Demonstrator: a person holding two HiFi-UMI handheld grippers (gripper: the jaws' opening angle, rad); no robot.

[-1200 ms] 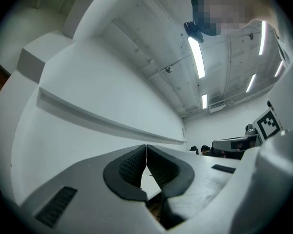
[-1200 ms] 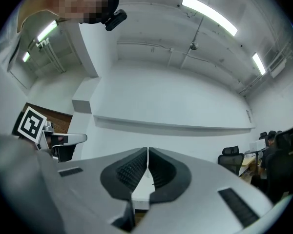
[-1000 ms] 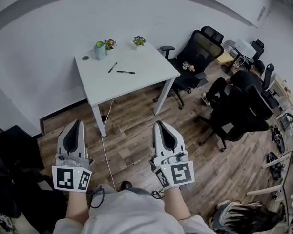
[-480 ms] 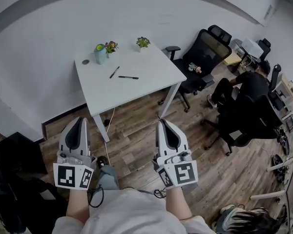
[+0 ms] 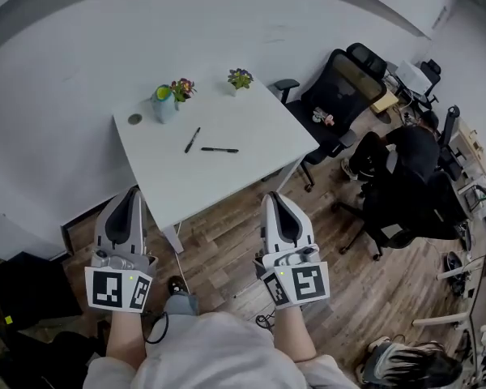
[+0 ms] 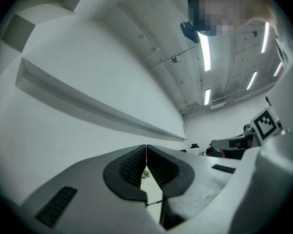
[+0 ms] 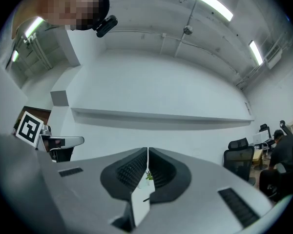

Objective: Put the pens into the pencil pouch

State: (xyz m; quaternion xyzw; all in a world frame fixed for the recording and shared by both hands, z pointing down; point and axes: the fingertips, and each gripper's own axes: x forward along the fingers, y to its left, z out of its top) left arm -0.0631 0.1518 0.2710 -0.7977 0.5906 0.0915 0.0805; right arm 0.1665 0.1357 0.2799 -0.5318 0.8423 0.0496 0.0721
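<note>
Both grippers are held low over the wood floor [image 5: 227, 233], pointing toward 12 o'clock at the white worktop [image 5: 251, 132], well short of it. Left gripper [image 5: 130, 191]: jaws pressed together, nothing between them. Right gripper [image 5: 274, 197]: same, jaws pressed together and empty. Each gripper's marker cube faces the head camera, with the person's forearms behind.

There are two black pens on the worktop, near its middle. The first pen [image 5: 192, 140] lies slanted, tip toward 1 o'clock. The second pen [image 5: 219, 150] lies almost flat across, just at 4 o'clock of the first, close to it but not touching. Neither gripper is near them.

A teal upright item [image 5: 163, 105] stands at 11 o'clock of the pens, near the back edge; it is too small to tell whether it is the pouch. A flowering plant [image 5: 182, 88] is right beside it. A small round dark object [image 5: 134, 119] lies at 9 o'clock of the teal item. A small green potted plant [image 5: 240, 78] stands at 1 o'clock of the pens.

A black office chair [image 5: 340, 87] is at 3 o'clock of the worktop. A seated person in dark clothes [image 5: 409, 148] is further out at 3 o'clock.
</note>
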